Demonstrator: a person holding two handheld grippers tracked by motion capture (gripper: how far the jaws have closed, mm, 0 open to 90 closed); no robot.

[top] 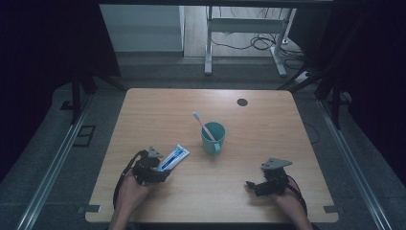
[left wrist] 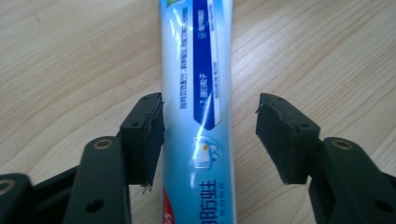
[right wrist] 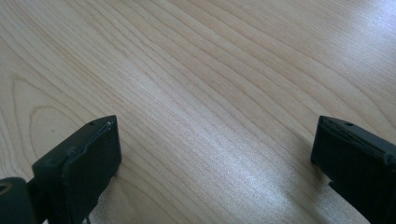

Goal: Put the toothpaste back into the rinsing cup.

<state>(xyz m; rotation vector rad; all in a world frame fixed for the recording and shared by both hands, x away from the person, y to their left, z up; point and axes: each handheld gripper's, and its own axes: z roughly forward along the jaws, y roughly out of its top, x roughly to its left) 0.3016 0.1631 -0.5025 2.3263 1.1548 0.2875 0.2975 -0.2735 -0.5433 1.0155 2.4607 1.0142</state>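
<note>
A blue and white toothpaste tube (top: 173, 157) lies flat on the wooden table (top: 158, 110), left of centre and near the front. My left gripper (top: 162, 168) stands open around the tube's near end. In the left gripper view the tube (left wrist: 198, 93) runs up between the jaws; the left pad (left wrist: 152, 135) is at the tube's edge, the right pad (left wrist: 280, 140) stands clear of it. My right gripper (top: 251, 186) rests low at the front right, open wide over bare wood (right wrist: 215, 126), with nothing between its jaws.
A teal cup (top: 213, 137) stands near the table's middle with a pink-handled toothbrush (top: 202, 123) leaning out of it to the upper left. A black round grommet (top: 242, 102) sits near the far edge. Beyond the table stand a desk frame and cables on the floor.
</note>
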